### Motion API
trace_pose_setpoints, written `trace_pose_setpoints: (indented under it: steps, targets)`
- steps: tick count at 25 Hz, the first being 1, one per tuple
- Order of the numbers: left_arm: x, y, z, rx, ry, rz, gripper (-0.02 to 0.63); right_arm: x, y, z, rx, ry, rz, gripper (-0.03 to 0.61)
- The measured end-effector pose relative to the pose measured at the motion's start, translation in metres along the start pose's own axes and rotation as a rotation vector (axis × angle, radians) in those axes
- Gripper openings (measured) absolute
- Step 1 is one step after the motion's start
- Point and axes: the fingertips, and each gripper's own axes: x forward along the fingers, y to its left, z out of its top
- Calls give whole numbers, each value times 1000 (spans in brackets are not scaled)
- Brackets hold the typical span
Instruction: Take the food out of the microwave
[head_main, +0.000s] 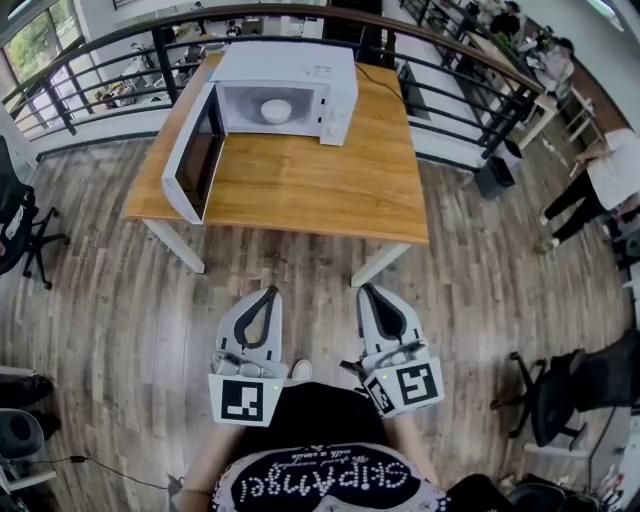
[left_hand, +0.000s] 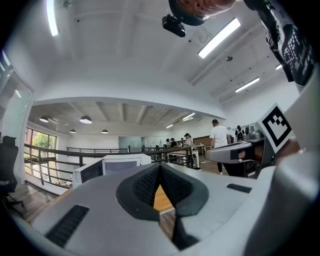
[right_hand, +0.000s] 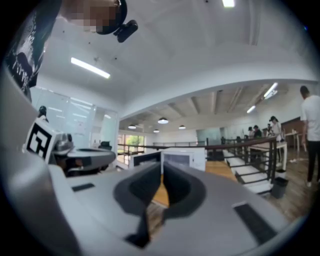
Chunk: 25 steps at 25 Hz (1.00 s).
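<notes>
Upside-down white lettering, seemingly "SKIPAngel", on the person's black shirt (head_main: 305, 415)

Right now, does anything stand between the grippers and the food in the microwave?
Nothing visible does. The microwave door is swung open to the left, the white bowl sits inside, and only bare tabletop lies in front. The left gripper and right gripper are shut, empty, short of the tabletop.

The floor (head_main: 110, 300) is made of brown wood planks. A wooden surface (head_main: 310, 185) on white legs stands in the middle. A black railing (head_main: 90, 70) curves behind it. One black chair (head_main: 25, 225) stands at the left and another chair (head_main: 555, 400) at the right. Long lights (left_hand: 220, 37) shine on the white ceiling (left_hand: 125, 55). A window (head_main: 40, 35) shows green trees.
</notes>
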Motion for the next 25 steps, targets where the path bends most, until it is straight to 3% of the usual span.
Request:
trace_pose_setpoints:
  steps: [5, 10, 17, 21, 24, 25]
  targets:
    - [-1, -14, 1, 36, -1, -24, 32, -7, -4, -3, -15, 10, -4, 37]
    - [2, -14, -2, 23, 10, -21, 32, -6, -5, -2, -17, -6, 6, 38]
    - [13, 2, 0, 91, 0, -11, 32, 11, -7, -7, -1, 10, 16, 38]
    - [24, 18, -10, 15, 23, 5, 32, 31, -9, -11, 15, 20, 22, 38]
    - [39, 31, -10, 86, 4, -24, 32, 53, -7, -16, 29, 31, 31, 38]
    - [43, 38, -12, 71, 10, -22, 32, 61, -5, -16, 30, 36, 35, 38]
